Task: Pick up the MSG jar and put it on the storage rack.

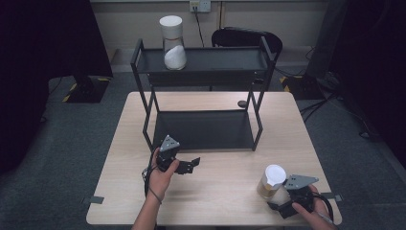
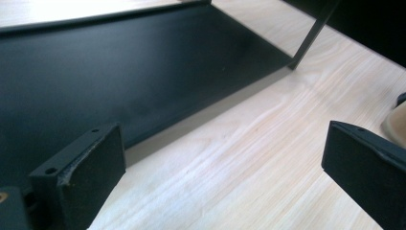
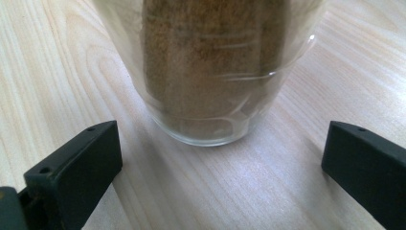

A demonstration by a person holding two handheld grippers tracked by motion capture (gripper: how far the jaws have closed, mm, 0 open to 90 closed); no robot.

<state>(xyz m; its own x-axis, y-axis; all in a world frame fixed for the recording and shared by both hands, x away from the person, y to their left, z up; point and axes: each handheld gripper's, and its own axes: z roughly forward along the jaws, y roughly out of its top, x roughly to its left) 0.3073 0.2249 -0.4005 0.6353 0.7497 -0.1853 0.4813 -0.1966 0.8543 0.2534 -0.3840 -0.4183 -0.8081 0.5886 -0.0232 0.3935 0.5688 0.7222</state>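
A clear jar of brown powder with a white lid (image 1: 271, 181) stands near the table's front right. My right gripper (image 1: 282, 203) is just behind it on the near side, open, its jaws wide apart with the jar's base (image 3: 210, 96) ahead of them and not between them. My left gripper (image 1: 190, 165) rests near the table's middle front, open and empty, jaws spread over bare wood beside the rack's bottom shelf (image 2: 119, 72). A second jar with white powder and a white lid (image 1: 173, 43) stands on the top shelf of the black two-tier rack (image 1: 206, 64).
The black metal rack (image 1: 203, 129) takes up the far half of the wooden table (image 1: 225, 191). A small dark round object (image 1: 242, 103) lies by its right rear leg. A black chair (image 1: 244, 37) stands behind the table.
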